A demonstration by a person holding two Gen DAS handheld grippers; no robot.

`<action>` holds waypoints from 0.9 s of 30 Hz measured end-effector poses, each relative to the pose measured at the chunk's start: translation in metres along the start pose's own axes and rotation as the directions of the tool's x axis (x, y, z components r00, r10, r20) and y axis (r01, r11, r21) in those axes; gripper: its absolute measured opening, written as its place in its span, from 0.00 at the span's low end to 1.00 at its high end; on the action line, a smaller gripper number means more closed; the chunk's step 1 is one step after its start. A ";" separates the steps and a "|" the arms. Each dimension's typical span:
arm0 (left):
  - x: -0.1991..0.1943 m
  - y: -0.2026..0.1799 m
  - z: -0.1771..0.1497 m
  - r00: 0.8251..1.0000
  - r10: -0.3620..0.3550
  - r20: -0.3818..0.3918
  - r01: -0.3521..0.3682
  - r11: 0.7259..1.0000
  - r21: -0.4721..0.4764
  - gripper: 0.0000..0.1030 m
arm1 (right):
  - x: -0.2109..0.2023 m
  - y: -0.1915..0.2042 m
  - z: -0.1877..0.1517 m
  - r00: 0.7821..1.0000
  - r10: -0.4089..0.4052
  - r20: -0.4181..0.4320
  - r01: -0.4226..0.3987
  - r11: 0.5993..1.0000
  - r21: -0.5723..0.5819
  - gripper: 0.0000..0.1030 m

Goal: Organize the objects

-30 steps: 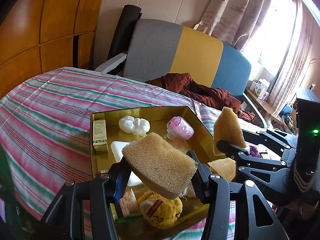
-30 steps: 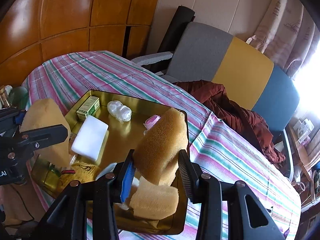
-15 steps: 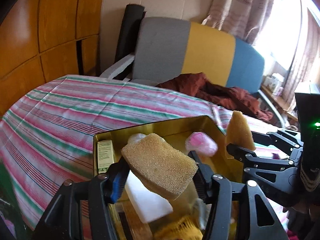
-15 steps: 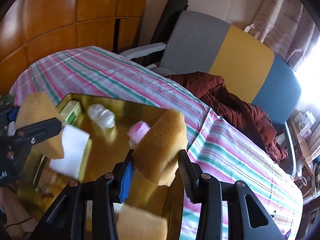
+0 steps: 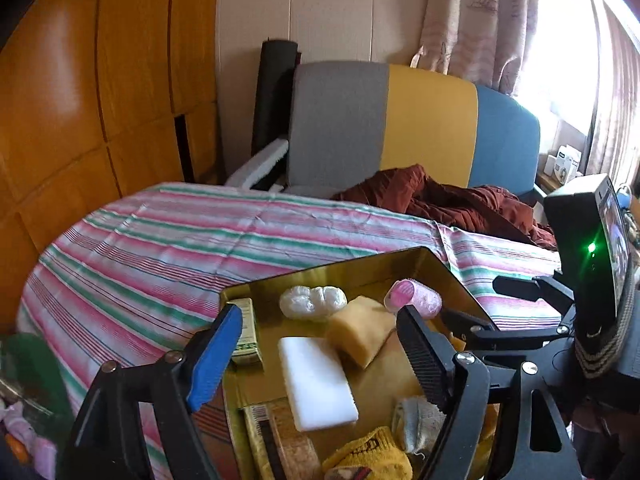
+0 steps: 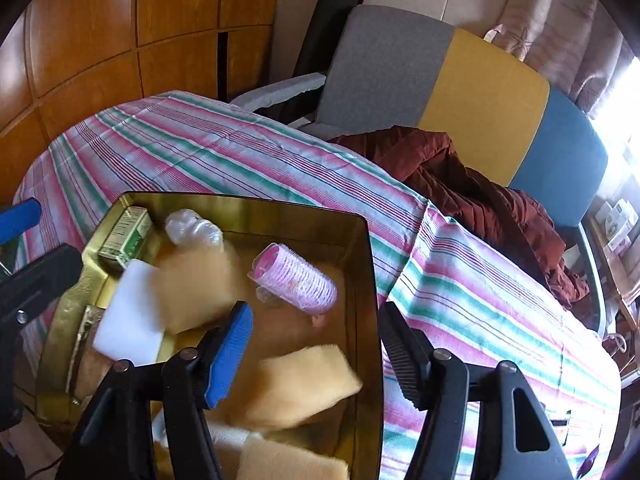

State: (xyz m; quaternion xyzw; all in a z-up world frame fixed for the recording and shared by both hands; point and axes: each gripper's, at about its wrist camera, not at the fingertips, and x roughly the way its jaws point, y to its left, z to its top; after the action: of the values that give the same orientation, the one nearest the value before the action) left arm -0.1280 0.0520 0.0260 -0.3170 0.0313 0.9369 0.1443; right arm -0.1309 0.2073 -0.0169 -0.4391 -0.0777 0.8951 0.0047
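Inside gold tray (image 6: 366,264): pink roller (image 6: 298,278), white block (image 6: 130,322), seemingly blurred sponges (image 6: 298,386)

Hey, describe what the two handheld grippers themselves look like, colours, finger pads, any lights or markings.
Left gripper: black plastic linkage frame with silver pivot screws, one smooth blue pad, one black ribbed pad. Right gripper: same build, blue pad and black ribbed pad. In the left view, the right unit's black body shows a green light.

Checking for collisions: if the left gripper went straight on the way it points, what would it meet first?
Probably the white block in the gold tray, with the tan sponge just beyond; the left gripper is opening, empty. Depth is unclear.
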 end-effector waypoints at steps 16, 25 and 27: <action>-0.053 -0.018 -0.009 0.997 0.043 0.070 -0.047 0.997 0.063 0.80 | -0.038 0.005 -0.029 1.000 0.005 0.030 -0.006 0.999 0.042 0.65; -0.067 -0.026 -0.015 0.996 0.034 0.082 -0.040 0.996 0.082 0.80 | -0.053 0.005 -0.039 0.999 -0.004 0.045 0.001 0.998 0.057 0.65; -0.070 -0.027 -0.016 0.996 0.030 0.082 -0.038 0.995 0.087 0.80 | -0.055 0.004 -0.041 0.999 -0.006 0.047 0.003 0.998 0.062 0.65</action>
State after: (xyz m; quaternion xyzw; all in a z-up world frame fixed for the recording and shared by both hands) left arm -0.0577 0.0583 0.0559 -0.2714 0.0723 0.9490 0.1433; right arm -0.0648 0.2043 0.0014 -0.4174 -0.0509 0.9071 0.0188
